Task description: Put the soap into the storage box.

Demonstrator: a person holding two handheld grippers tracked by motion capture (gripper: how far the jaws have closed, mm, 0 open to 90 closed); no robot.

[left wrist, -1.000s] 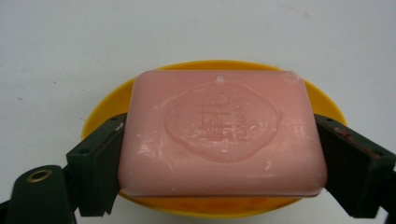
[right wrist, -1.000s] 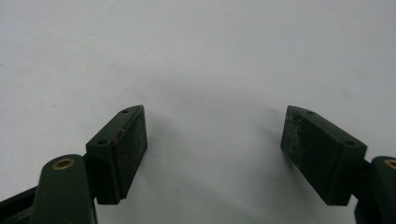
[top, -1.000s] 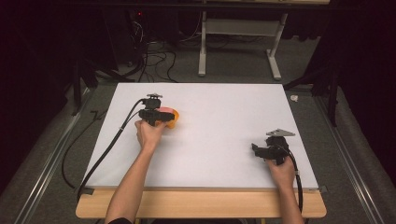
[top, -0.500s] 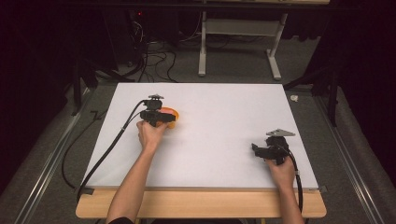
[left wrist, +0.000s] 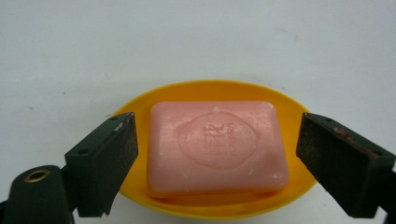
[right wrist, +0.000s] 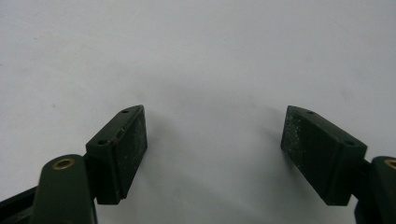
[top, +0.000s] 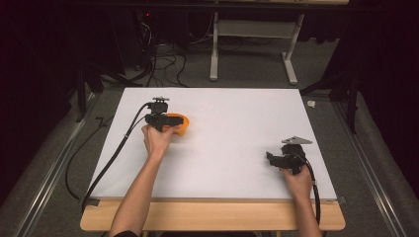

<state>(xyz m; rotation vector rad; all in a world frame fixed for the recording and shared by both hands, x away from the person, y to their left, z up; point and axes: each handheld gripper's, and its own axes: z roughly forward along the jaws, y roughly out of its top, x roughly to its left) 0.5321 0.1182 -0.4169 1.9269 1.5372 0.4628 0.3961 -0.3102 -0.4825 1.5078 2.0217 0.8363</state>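
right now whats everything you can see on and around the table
soap: one, pink, lying in the dish, between the left gripper's jaws but with a gap on each side
dish: one, yellow-orange, on the table's left half
table: one, white top with a wooden front edge
desk frame: one, pale grey legs, on the floor behind the table
cables: a tangle, black, on the floor behind the table, count unclear
left gripper: one, black, open, jaws either side of the soap
right gripper: one, black, open, nothing between its jaws, over bare table at the right
hands: two, left hand by the dish, right hand near the front right
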